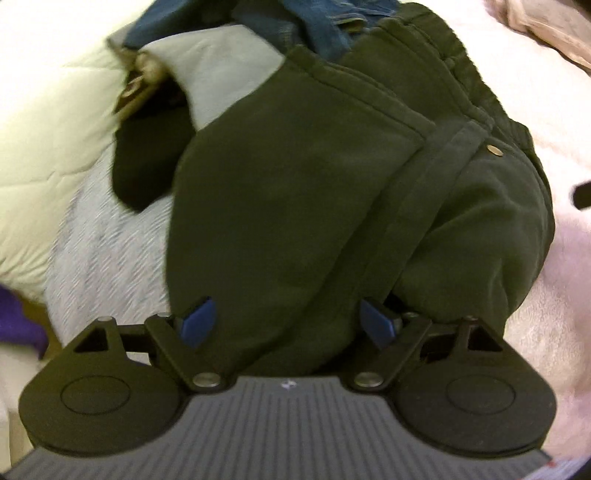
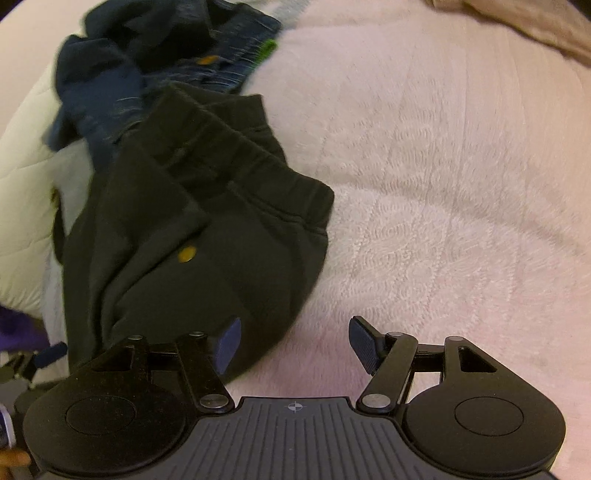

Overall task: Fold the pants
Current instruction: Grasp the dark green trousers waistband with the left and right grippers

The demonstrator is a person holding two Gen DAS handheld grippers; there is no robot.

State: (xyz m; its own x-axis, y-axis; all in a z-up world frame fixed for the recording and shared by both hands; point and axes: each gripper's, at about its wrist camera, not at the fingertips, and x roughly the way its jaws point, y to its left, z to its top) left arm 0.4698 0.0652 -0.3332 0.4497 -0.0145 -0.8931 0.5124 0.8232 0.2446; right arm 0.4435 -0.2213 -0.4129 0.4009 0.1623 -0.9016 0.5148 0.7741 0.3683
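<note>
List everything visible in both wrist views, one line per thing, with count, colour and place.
pants: one, dark green, crumpled on the bed, under the left hand-held gripper
snap button: one, brass, on the pants near the waistband
jeans: one heap, blue denim, beyond the pants
blanket: one, pale pink, fluffy, right of the pants
quilt: one, cream, left of the pants
tan cloth: one, top right corner
purple cloth: one, far left edge
left hand-held gripper: one, black with blue pads, open over the pants
right hand-held gripper: one, black with blue pads, open at the pants' edge
</note>
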